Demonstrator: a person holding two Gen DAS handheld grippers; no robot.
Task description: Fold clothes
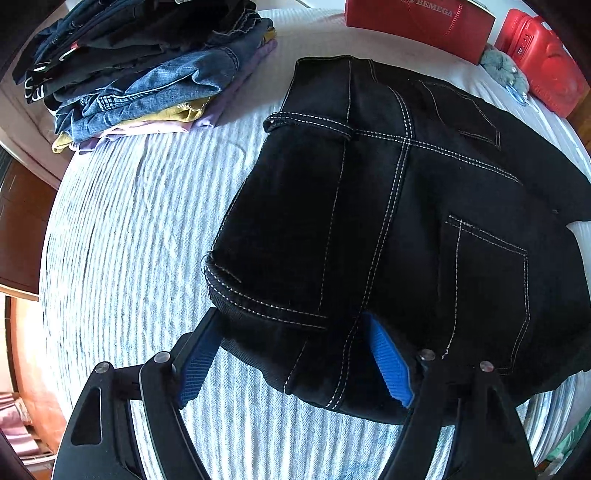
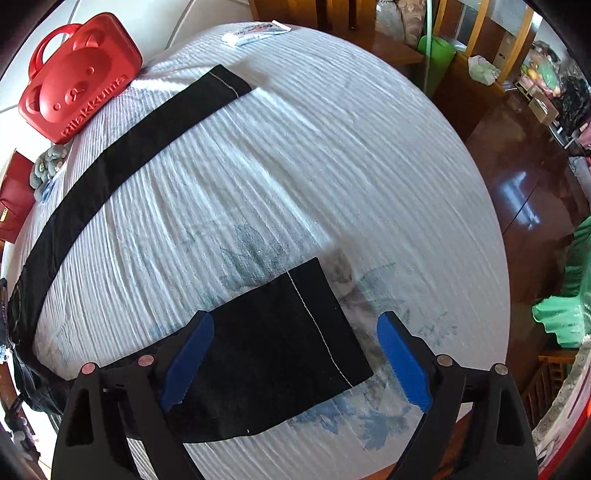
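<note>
Black jeans [image 1: 388,221] with white stitching lie on the white ribbed bedspread [image 1: 129,240], back pockets up. My left gripper [image 1: 295,365] is open around the waistband corner, with the cloth between its blue pads [image 1: 389,363]. In the right wrist view one black leg [image 2: 122,147] stretches toward the far end, and the other leg's hem [image 2: 280,343] lies between the open fingers of my right gripper [image 2: 295,362], whose blue pads [image 2: 402,365] stand wide apart.
A pile of folded clothes [image 1: 147,74] sits at the bed's far left. A red box [image 1: 421,26], a red bear-shaped case [image 2: 77,77], a grey plush toy [image 1: 506,70] and a tube [image 2: 255,31] lie along the edges. Wooden floor [image 2: 524,166] lies beyond.
</note>
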